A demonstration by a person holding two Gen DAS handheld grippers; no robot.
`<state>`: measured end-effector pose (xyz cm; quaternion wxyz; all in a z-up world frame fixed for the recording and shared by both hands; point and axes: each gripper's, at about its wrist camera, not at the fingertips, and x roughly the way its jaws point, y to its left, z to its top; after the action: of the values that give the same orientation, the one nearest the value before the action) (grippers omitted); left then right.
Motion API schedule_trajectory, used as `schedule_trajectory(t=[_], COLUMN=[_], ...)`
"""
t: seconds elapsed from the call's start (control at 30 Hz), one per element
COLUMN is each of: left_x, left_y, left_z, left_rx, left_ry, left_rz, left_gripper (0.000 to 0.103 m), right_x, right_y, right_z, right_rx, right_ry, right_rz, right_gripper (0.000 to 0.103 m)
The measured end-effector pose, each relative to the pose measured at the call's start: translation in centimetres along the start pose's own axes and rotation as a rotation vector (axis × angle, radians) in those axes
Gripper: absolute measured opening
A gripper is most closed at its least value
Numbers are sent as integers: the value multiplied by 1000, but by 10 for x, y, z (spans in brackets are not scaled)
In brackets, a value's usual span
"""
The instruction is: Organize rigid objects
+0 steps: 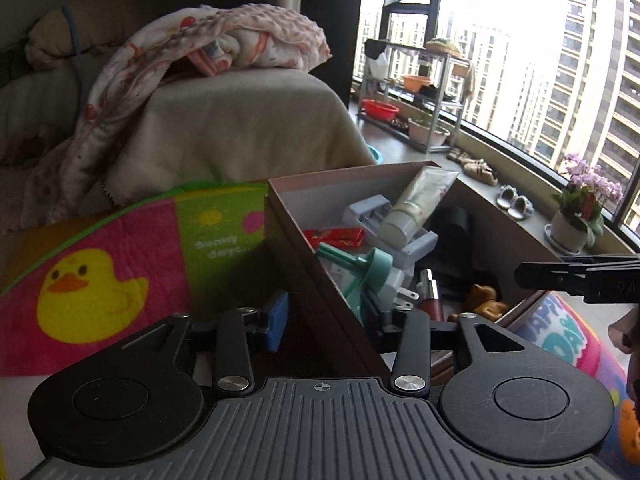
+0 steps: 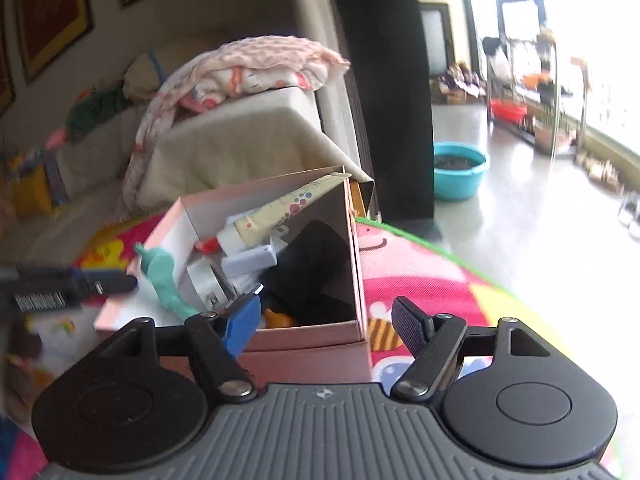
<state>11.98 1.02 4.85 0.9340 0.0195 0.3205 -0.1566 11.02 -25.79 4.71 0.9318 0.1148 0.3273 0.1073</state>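
Observation:
An open cardboard box (image 1: 296,248) stands on a colourful play mat (image 1: 100,272). It holds a cream tube (image 1: 416,204), a teal plastic piece (image 1: 360,276), a grey-blue clamp (image 1: 368,208), a red packet (image 1: 336,237), a brown toy figure (image 1: 484,300) and a black item. My left gripper (image 1: 330,320) straddles the box's left wall, jaws apart and not pressing on it. In the right wrist view my right gripper (image 2: 326,324) straddles the near right corner of the box (image 2: 316,346), its blue pad (image 2: 244,320) inside and the other finger outside, not gripping. The tube (image 2: 280,212) leans on the far wall.
A sofa with a beige cover (image 1: 248,128) and a pink blanket (image 1: 224,36) stands behind the box. A blue basin (image 2: 460,172) sits on the floor beside a dark pillar. Potted flowers (image 1: 580,208), slippers and a metal rack (image 1: 432,96) line the window side.

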Motion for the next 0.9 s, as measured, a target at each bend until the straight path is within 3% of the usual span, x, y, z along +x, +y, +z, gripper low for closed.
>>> schedule_trajectory(t=[0.13, 0.2, 0.27, 0.37, 0.47, 0.5, 0.57, 0.67, 0.77, 0.9], left_x=[-1, 1, 2, 0, -19, -32, -55, -80, -87, -86], left_y=[38, 66, 91, 118, 121, 116, 103, 81, 58, 33], left_z=[2, 2, 1, -2, -8, -10, -15, -36, -67, -104], left_rx=[-50, -106, -155, -199, -190, -166, -130, -121, -142, -176], left_ry=[-25, -40, -41, -43, -116, -157, -199, -164, -77, -4], left_rz=[78, 113, 147, 139, 134, 156, 167, 158, 164, 185], left_gripper=[62, 71, 78, 88, 85, 83, 83, 83, 83, 83], right_x=[23, 39, 57, 78, 79, 71, 51, 13, -4, 7], right_y=[35, 57, 80, 101, 111, 112, 114, 116, 120, 119], right_z=[0, 3, 7, 14, 16, 14, 7, -12, -33, -66], right_rx=[-80, -119, -169, -208, -224, -220, -215, -214, -222, -177], right_ry=[4, -3, -9, -5, -5, -22, -76, -149, -93, 62], right_rz=[-47, -47, -52, -31, -37, -48, -73, -101, -103, -104], right_gripper=[69, 67, 59, 54, 55, 56, 79, 89, 100, 100])
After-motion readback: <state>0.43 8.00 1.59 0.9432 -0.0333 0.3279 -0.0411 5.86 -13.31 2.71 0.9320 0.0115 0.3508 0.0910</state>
